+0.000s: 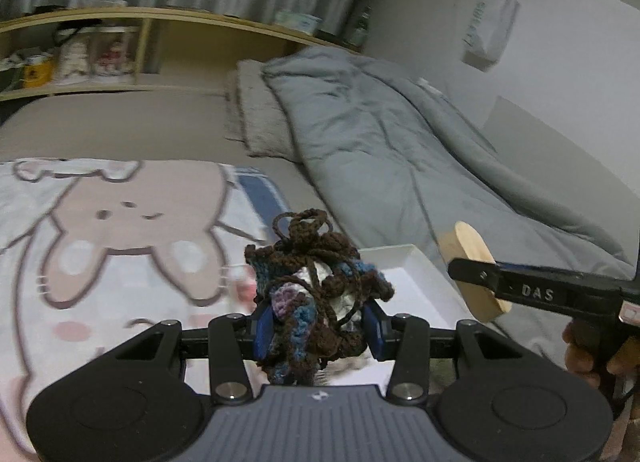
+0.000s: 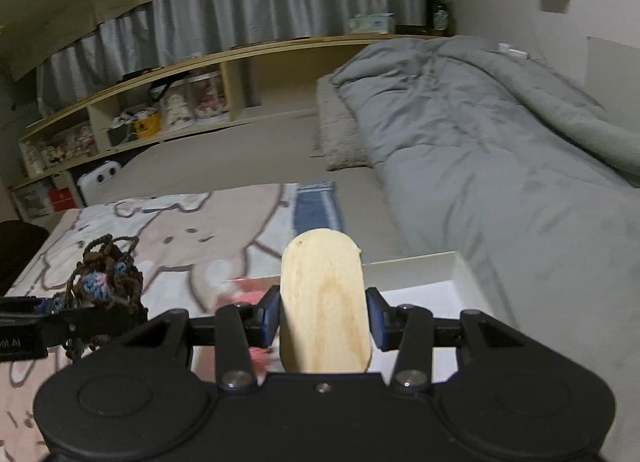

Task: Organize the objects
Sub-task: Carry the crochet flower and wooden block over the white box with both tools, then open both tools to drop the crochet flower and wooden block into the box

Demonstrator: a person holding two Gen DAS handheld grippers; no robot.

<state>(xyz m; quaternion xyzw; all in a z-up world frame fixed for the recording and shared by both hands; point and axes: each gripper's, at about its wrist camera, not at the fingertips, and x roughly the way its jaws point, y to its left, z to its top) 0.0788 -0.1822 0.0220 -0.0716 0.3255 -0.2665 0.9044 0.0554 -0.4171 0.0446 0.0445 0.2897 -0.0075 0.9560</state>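
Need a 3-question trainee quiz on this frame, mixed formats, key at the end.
1. Multiple choice: what does the left gripper hold? A) a wooden piece B) a crocheted yarn bundle C) a pillow
2. True or false: the right gripper is shut on the oval wooden piece.
3. Fill in: ahead of both grippers, on the bed, lies an open white ____ beside the grey duvet.

Key:
1. B, the crocheted yarn bundle sits between its blue pads.
2. True.
3. box; what lies inside it cannot be made out.
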